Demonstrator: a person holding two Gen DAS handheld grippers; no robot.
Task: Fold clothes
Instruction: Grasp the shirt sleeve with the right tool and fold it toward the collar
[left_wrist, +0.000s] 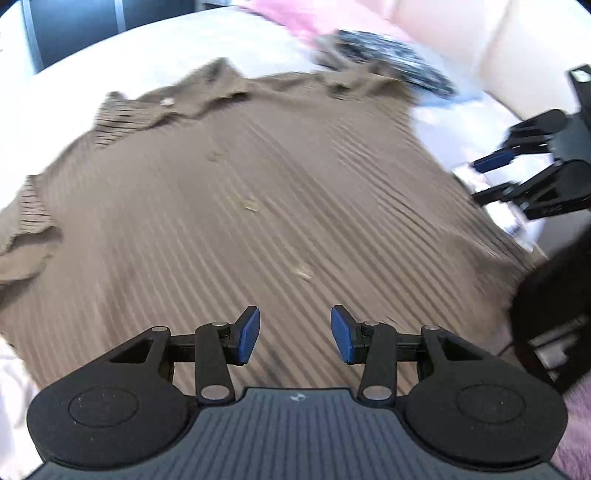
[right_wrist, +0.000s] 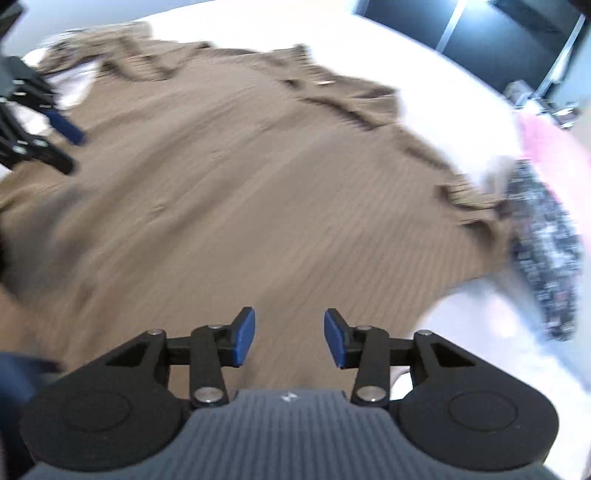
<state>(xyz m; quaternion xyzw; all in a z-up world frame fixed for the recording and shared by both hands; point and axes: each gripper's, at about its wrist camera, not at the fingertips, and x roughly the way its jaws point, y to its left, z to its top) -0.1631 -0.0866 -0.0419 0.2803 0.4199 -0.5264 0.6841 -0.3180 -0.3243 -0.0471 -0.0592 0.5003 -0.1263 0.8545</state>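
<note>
Brown ribbed shirt (left_wrist: 236, 206) lies spread flat on the white bed (left_wrist: 155, 48), collar at the far end, long axis running away from both grippers. Left gripper (left_wrist: 294, 334) and right gripper (right_wrist: 289, 339) hang over its near hem, fingers apart, nothing held. I'd pinch both hem corners evenly, then lift together

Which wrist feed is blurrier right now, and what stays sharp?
Right wrist view: heavy motion smear across the brown shirt, only the right gripper is crisp. Left wrist view: milder blur, shirt ribs readable, left gripper sharp, white bed overexposed.
</note>
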